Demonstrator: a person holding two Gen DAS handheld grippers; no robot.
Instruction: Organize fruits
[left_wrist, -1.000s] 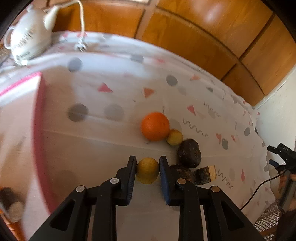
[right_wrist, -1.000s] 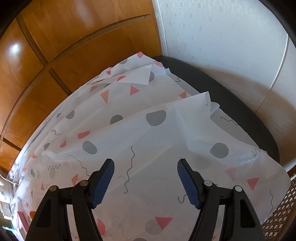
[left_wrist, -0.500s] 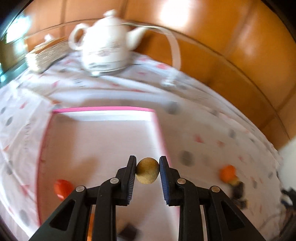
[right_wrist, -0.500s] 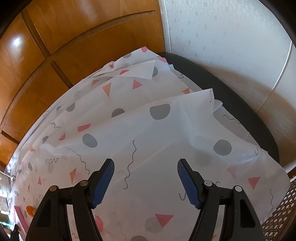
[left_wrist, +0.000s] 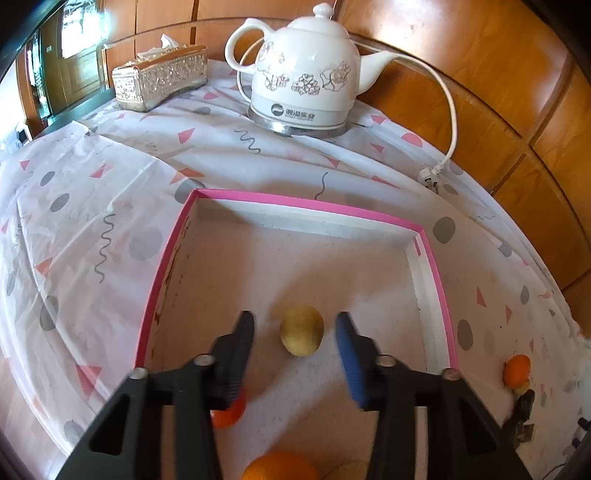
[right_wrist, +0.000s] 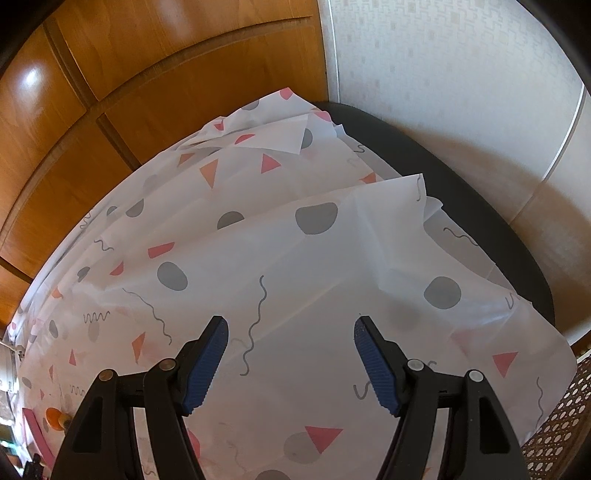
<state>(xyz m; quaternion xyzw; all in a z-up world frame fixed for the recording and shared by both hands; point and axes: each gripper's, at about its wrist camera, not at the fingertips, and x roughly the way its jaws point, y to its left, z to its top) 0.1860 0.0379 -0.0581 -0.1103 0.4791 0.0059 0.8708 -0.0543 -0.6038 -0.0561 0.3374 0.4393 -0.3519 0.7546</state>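
In the left wrist view we see our left tongs (left_wrist: 295, 354) low in the centre of the frame, hanging over the pink-rimmed tray (left_wrist: 306, 202). Their jaws have just been opening, and the yellow fruit (left_wrist: 301, 335) sits between them with a clear gap on either side, so neither pad presses on it. The fruit lies over the tray floor, roughly mid-frame. Behind the left finger, at lower left, part of a red-orange fruit (left_wrist: 231, 413) shows inside the tray, and at the bottom edge we catch the top of an orange (left_wrist: 279, 467) with a paler round thing just beside it that we cannot make out.

Outside the tray, at the far right of the frame, a second orange (left_wrist: 517, 371) rests on the patterned cloth (left_wrist: 110, 206) covering the bench, with a small yellowish fruit and some dark pieces just below it. At the top stand a white kettle (left_wrist: 306, 74) with a floral print and, to its left, a tissue box (left_wrist: 159, 75).

In the right wrist view our right tongs (right_wrist: 291, 354) stand wide and hold nothing, poised above the same cloth, whose folded edge meets a dark surface (right_wrist: 480, 229) at upper right.
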